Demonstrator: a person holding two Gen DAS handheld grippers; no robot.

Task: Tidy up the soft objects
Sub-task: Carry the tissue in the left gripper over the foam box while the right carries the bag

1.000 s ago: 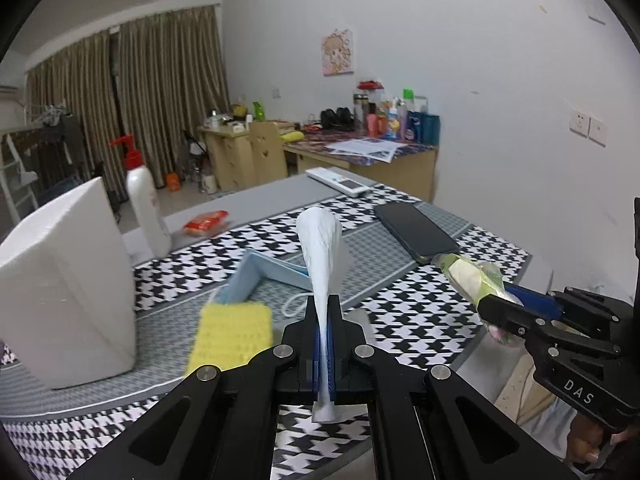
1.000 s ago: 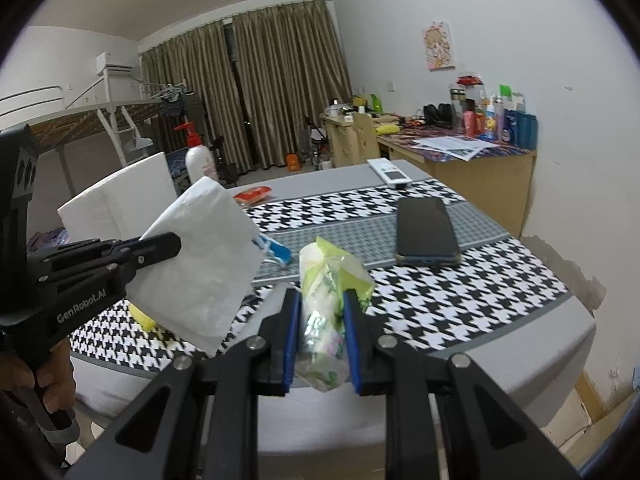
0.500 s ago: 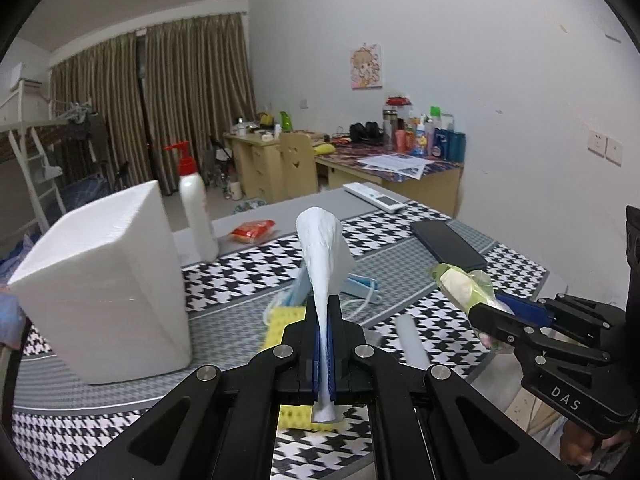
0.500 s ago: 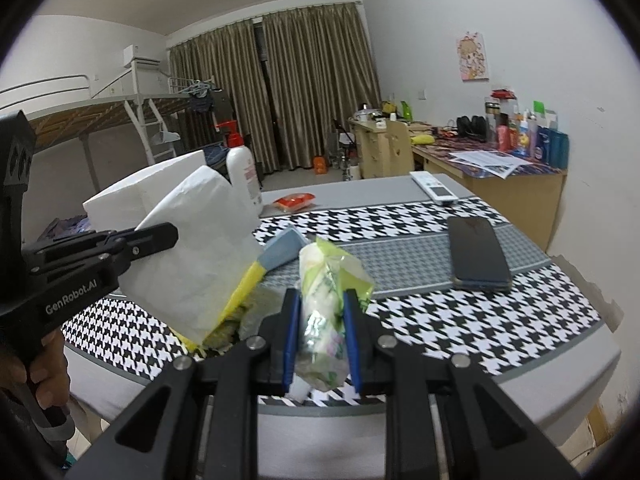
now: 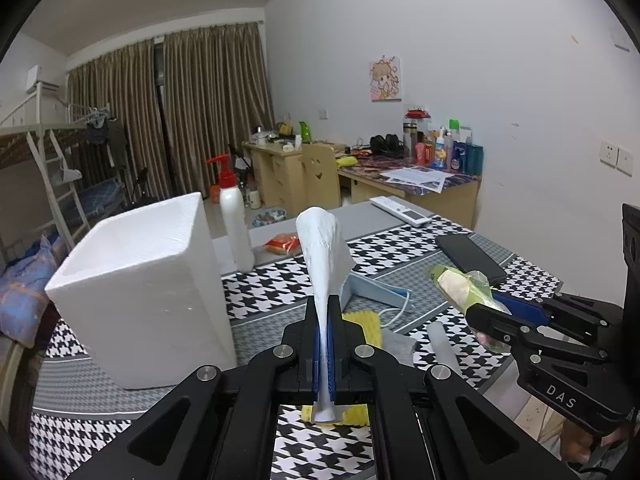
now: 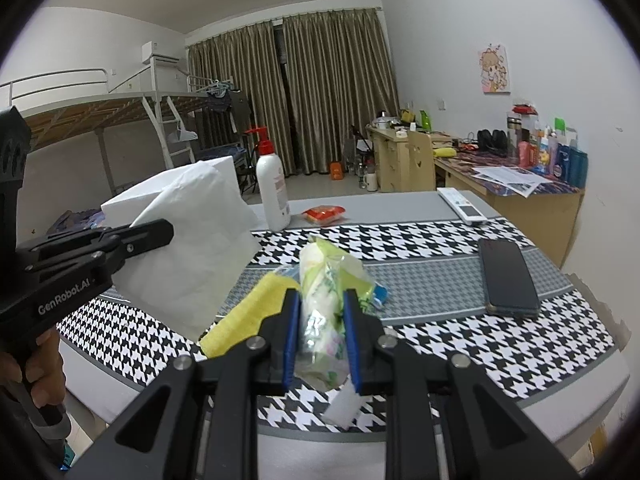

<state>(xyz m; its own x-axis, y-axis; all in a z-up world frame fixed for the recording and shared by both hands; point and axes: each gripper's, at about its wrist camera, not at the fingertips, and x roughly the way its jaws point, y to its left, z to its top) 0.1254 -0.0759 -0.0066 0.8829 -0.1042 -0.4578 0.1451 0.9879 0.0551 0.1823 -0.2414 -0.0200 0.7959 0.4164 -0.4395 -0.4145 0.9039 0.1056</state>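
White foam box (image 5: 136, 296) stands at the left, now nearer since both grippers rose: left gripper (image 5: 325, 344) pinches a tissue (image 5: 322, 248), right gripper (image 6: 322, 332) clamps 1 tissue pack (image 6: 326, 300), probably going there.

You hold your left hand-held gripper (image 5: 323, 330) with its jaws pressed tight together, angled slightly downward, while your right hand-held gripper (image 6: 322, 322), side by side with it, keeps its jaws narrowly parted, your fingers (image 6: 36, 364) wrapping the left handle.
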